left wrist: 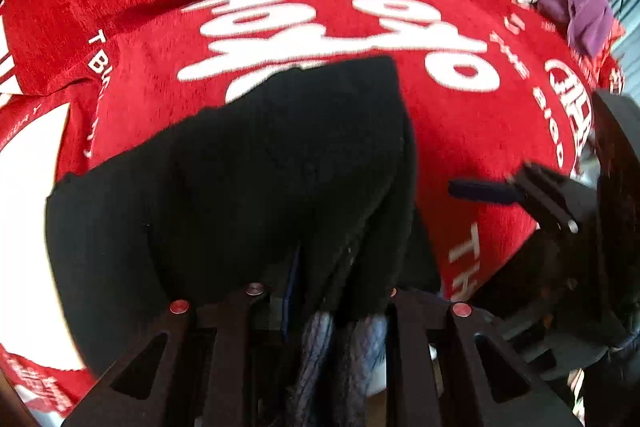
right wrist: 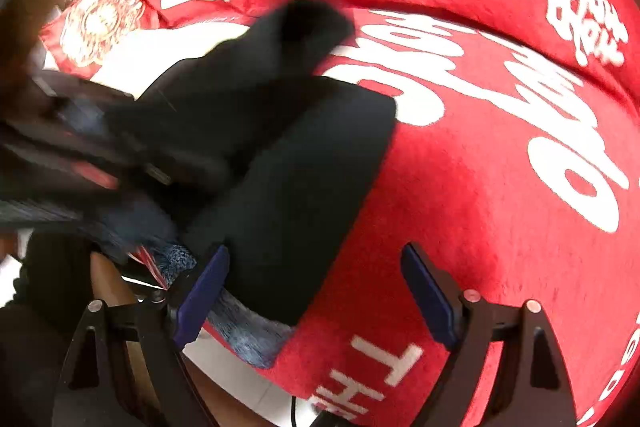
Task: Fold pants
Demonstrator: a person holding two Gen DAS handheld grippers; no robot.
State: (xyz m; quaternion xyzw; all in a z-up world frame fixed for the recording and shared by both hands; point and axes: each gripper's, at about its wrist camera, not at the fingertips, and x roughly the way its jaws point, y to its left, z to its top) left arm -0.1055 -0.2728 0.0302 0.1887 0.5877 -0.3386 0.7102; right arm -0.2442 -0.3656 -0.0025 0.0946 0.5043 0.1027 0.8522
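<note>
The black pants (left wrist: 256, 179) lie bunched on a red cloth with white lettering (left wrist: 460, 131). In the left wrist view the pants cover my left gripper (left wrist: 320, 291); its fingers are hidden under the fabric, which runs down between the jaws. In the right wrist view the pants (right wrist: 288, 195) lie partly folded ahead and to the left. My right gripper (right wrist: 316, 291) is open, its blue pads (right wrist: 428, 295) wide apart; the left pad touches the pants' edge. The right gripper also shows at the right of the left wrist view (left wrist: 480, 191). The left gripper shows blurred at the left of the right wrist view (right wrist: 80, 155).
A purple cloth (left wrist: 580, 15) lies at the far right on the red cover. A red patterned cushion (right wrist: 100, 23) sits at the far left. The cover's fringe (right wrist: 248, 331) hangs over the near edge above the floor.
</note>
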